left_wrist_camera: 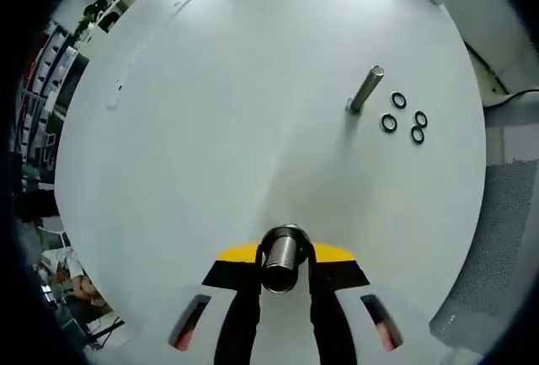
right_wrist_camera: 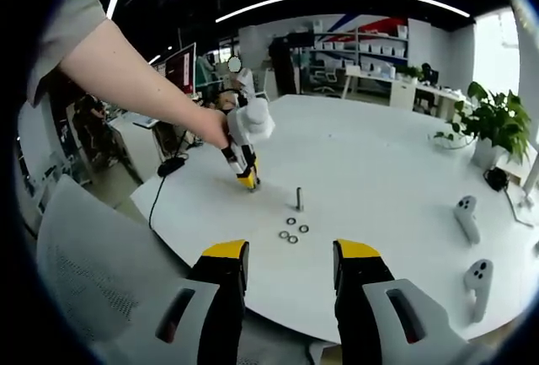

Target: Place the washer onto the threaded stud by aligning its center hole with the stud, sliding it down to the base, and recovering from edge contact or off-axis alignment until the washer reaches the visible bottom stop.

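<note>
A: Four washers [left_wrist_camera: 404, 118] lie flat on the white counter [left_wrist_camera: 210, 129] in the left gripper view, just beside the threaded stud [left_wrist_camera: 365, 89], on its right; none touches it, and none is on it.

B: And the left tongs [left_wrist_camera: 285, 276]?

A: Closed on a short metal cylinder [left_wrist_camera: 284, 257], its round end toward the camera; it sits well apart from the stud, nearer the lower edge.

B: The right gripper view, from the left?

A: A person's bare arm [right_wrist_camera: 126, 78] reaches in from the upper left; the hand [right_wrist_camera: 217, 126] holds the left tongs [right_wrist_camera: 247, 178] tip-down at the counter [right_wrist_camera: 379, 171]; the stud [right_wrist_camera: 298, 198] stands upright just to the right of them; the washers [right_wrist_camera: 291, 230] cluster in front of it, toward the camera.

B: The right tongs [right_wrist_camera: 290, 271]?

A: Open, nothing between the jaws; they hang near the counter's edge, apart from the washers; two white controllers [right_wrist_camera: 472, 247] lie at the far right; a potted plant [right_wrist_camera: 493, 125] stands behind them.
</note>
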